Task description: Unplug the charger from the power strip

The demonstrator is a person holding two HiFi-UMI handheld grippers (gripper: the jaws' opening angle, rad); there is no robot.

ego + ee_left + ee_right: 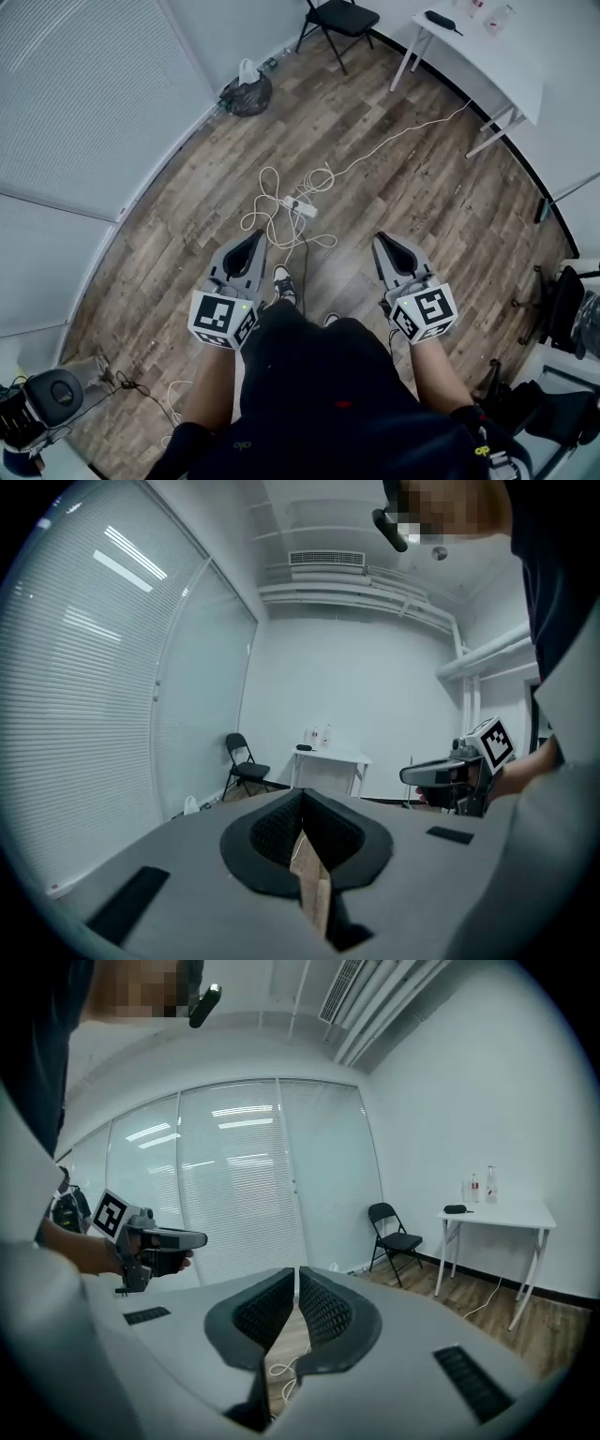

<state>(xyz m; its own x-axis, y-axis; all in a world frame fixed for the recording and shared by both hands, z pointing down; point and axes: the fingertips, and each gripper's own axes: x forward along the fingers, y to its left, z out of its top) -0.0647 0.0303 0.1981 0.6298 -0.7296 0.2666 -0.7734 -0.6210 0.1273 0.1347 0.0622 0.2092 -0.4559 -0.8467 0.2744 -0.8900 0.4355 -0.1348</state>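
Wood floor (pixel 422 197), sparse room. Power strip (pixel 302 207) lies amid loops of white cable (pixel 265 221); the charger on it is too small to pick out. Left gripper (pixel 254 238) and right gripper (pixel 380 241) hover short of the strip on the person's side, both with jaws closed on nothing.

Risks:
- Jaws need to open before any grasp.
- Pulling the plug without pinning the strip would likely drag it and its loops.
- A loop beside the strip could get pinched instead.
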